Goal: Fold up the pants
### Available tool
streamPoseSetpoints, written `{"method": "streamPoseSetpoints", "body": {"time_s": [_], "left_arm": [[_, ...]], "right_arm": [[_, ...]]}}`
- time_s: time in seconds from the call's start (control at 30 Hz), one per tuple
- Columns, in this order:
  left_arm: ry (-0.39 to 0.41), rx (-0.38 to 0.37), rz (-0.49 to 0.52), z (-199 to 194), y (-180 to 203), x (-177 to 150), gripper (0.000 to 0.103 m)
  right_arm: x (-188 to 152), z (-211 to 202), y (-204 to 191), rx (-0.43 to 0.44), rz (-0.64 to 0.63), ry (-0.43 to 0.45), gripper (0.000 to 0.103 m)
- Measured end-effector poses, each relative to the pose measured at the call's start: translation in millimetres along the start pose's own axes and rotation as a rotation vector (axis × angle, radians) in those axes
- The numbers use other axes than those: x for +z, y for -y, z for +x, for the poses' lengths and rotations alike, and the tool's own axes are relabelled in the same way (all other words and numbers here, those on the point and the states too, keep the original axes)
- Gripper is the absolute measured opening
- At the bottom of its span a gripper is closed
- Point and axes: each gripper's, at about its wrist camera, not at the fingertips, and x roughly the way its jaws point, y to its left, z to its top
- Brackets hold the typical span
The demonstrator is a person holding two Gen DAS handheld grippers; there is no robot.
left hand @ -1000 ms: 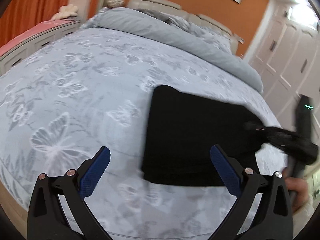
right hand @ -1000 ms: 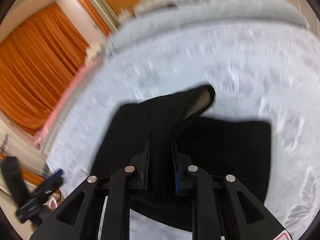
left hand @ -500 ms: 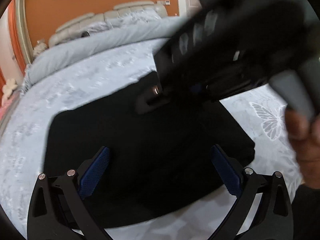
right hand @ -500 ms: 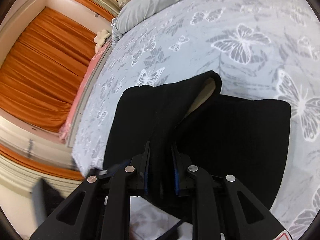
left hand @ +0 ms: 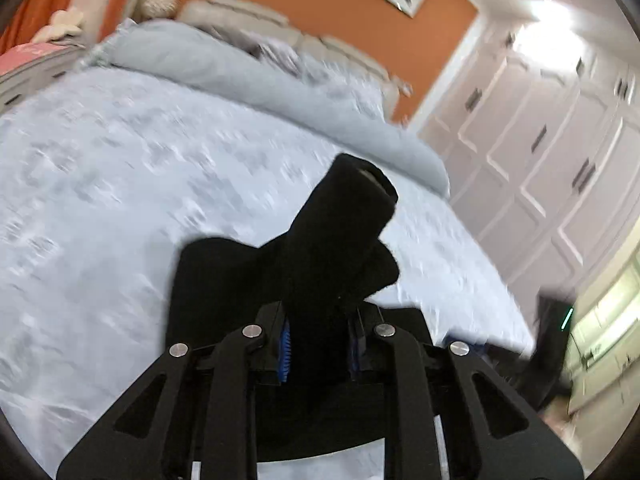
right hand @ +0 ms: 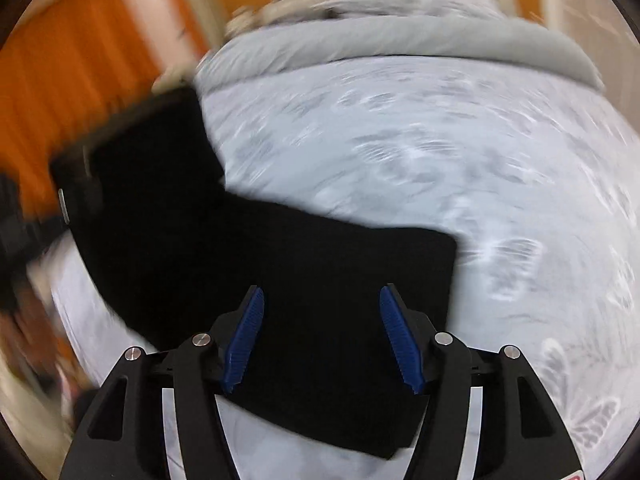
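Since earlier, left tool closes, pinching one black pants fold; right tool opens, empty, over one butterfly-print bed.

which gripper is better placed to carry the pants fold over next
Left, probably. The left gripper is closing on a raised bunch of the black pants, lifted off the bed. The right gripper is opening, its pads clear of the fabric lying beneath it.

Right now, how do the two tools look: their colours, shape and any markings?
Both the left tool and the right tool have black angular linkage arms with silver round rivets, and ribbed blue pads on the fingers. A small red mark shows at the right tool's lower corner.
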Motion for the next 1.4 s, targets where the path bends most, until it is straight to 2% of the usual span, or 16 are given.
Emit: {"method": "streamPoseSetpoints", "body": {"time_s": [0.13,0.23,0.33,0.47,0.57,0.67,0.73,0.77,0.87,0.97,1.03,1.07,1.1,1.27,1.33,1.4], "left_arm": [[0.057,0.051,-0.02,-34,-18,14,0.019],[0.064,0.069,-0.029,-47,-22,12,0.02],[0.058,0.069,-0.017,-51,-17,8,0.02],[0.043,0.068,0.027,-48,-11,3,0.02],[0.023,0.055,0.057,-38,-5,-1,0.02],[0.002,0.042,0.078,-27,5,-7,0.02],[-0.011,0.036,0.088,-20,13,-12,0.02],[-0.017,0.037,0.088,-16,16,-14,0.02],[-0.029,0.041,0.082,-12,21,-18,0.02],[-0.035,0.051,0.083,-9,24,-19,0.02],[-0.04,0.057,0.086,-8,26,-18,0.02],[-0.042,0.058,0.088,-7,27,-18,0.02],[-0.044,0.059,0.092,-7,30,-17,0.02],[-0.052,0.046,0.143,-8,50,-16,0.021],[-0.07,0.03,0.169,-1,62,-20,0.021],[-0.092,0.029,0.183,10,71,-26,0.021]], "right_arm": [[-12,47,-83,-0.02,-0.25,-0.053,0.06],[-23,80,-132,-0.084,-0.426,-0.072,0.068],[-34,99,-145,-0.17,-0.526,-0.077,0.068],[-34,74,-120,-0.149,-0.443,-0.08,0.069],[-54,27,-63,-0.265,-0.308,0.0,0.079],[-84,4,1,-0.337,-0.145,-0.034,0.08],[-88,-2,28,-0.266,-0.037,-0.081,0.08],[-86,-6,31,-0.243,-0.028,-0.067,0.08],[-87,-2,28,-0.292,-0.124,-0.103,0.08],[-82,3,34,-0.28,-0.127,-0.096,0.074],[-77,8,41,-0.238,-0.105,-0.115,0.039],[-76,8,44,-0.233,-0.094,-0.115,0.034],[-73,4,44,-0.252,-0.104,-0.112,0.021],[-78,-24,62,-0.266,-0.051,-0.086,0.014],[-87,-4,70,-0.261,-0.053,-0.141,0.014],[-90,-6,71,-0.264,-0.068,-0.138,0.014]]}}
